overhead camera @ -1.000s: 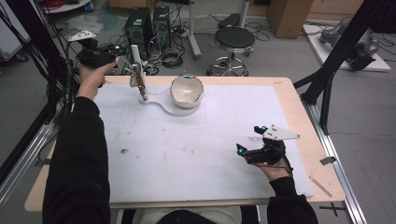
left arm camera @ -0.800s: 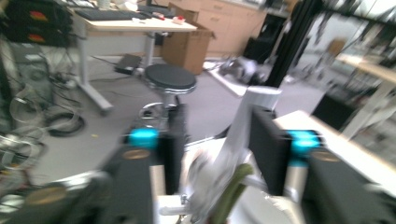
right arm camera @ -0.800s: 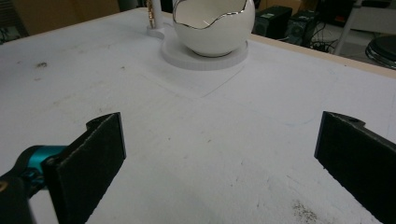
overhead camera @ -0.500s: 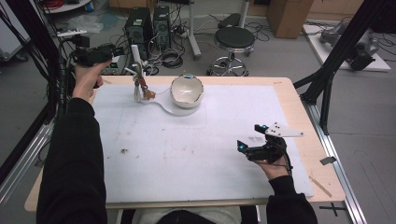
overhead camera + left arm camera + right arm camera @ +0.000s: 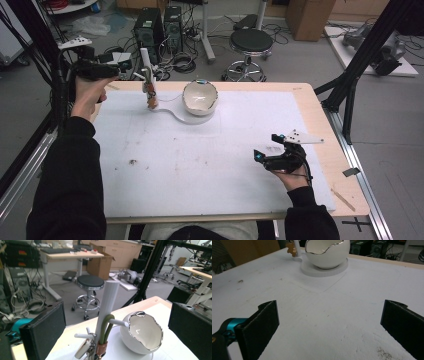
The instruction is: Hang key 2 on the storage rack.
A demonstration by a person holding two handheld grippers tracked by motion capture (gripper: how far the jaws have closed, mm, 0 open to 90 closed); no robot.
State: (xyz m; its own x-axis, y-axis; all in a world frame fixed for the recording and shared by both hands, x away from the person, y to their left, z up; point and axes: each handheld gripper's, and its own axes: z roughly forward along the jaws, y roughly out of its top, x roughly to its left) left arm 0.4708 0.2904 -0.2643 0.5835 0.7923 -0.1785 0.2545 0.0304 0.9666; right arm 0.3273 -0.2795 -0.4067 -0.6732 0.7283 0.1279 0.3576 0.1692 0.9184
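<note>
- Keyring hangs on the white stand's lower peg by its green loop, at the table's far left.
- Left gripper, jaws just opened wide and empty, sits just beside the stand.
- Light, floppy, jingly; best pinched at the loop.
- Eggshell bowl beside it looks fragile.
- Right gripper rests open, well apart.

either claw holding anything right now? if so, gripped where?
Nothing is held. The left claw has just been opening, its jaws wide apart on either side of the white stand without touching it; the key ring hangs from its peg. The right claw is open.
</note>
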